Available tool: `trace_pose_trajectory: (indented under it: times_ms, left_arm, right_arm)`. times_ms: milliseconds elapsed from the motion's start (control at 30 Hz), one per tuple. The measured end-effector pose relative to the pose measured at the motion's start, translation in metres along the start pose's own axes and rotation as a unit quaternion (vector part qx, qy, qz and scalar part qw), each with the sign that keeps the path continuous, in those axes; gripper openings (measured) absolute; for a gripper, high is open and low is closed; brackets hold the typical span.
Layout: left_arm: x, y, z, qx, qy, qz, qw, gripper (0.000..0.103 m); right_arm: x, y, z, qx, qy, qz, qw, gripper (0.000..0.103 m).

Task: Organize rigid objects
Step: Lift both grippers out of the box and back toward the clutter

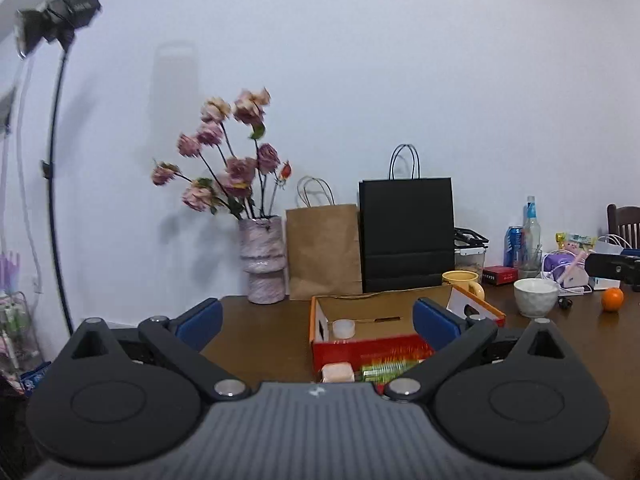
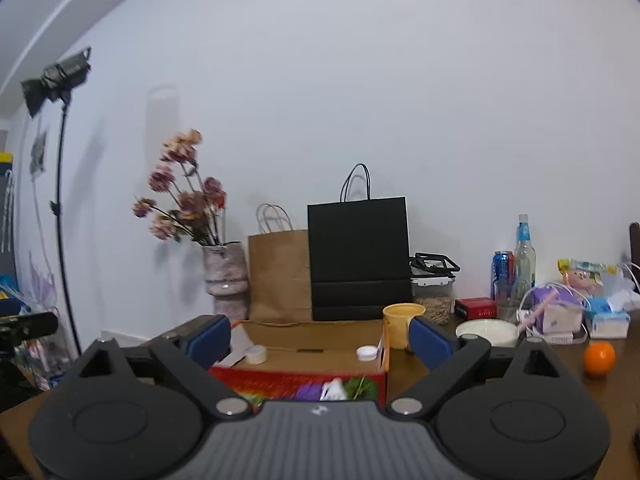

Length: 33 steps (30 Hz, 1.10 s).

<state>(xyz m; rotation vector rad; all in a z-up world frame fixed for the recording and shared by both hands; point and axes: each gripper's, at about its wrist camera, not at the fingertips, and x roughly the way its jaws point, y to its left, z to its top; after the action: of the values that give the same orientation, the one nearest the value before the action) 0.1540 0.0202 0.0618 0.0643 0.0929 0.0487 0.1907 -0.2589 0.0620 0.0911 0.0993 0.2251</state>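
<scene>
An open cardboard box with a red printed front sits on the brown table; it also shows in the right wrist view. Inside lie a roll of clear tape, also seen from the right, and a small white lid. A pale pink block lies in front of the box. My left gripper is open and empty, held above the box's near side. My right gripper is open and empty, held above the box.
At the back stand a vase of flowers, a brown paper bag and a black paper bag. To the right are a yellow mug, a white bowl, an orange, a can, a bottle and clutter.
</scene>
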Motion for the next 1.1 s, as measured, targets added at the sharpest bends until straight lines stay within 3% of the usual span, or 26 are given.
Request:
trace_pose_trajectory:
  times_ms: [100, 233, 467, 767, 1100]
  left_arm:
    - [-0.041, 0.003, -0.017, -0.020, -0.019, 0.000, 0.9996, 0.103]
    - [-0.077, 0.001, -0.033, -0.020, -0.009, -0.023, 0.9995, 0.103]
    - [-0.113, -0.002, -0.049, -0.016, -0.010, -0.017, 0.9997, 0.103]
    - [-0.126, -0.004, -0.065, -0.017, 0.007, -0.012, 0.9998, 0.103]
    - [-0.094, -0.020, -0.081, -0.016, 0.048, -0.011, 0.9987, 0.103]
  right_arm:
    - [-0.045, 0.010, -0.020, 0.001, -0.010, -0.004, 1.000, 0.101]
    - [-0.094, 0.027, -0.042, -0.032, -0.004, -0.002, 0.999, 0.103]
    - [-0.143, 0.039, -0.069, -0.049, 0.014, 0.013, 0.999, 0.103]
    - [-0.148, 0.037, -0.074, -0.044, 0.040, -0.001, 0.998, 0.103]
    - [-0.115, 0.034, -0.095, -0.014, 0.066, 0.001, 0.998, 0.103]
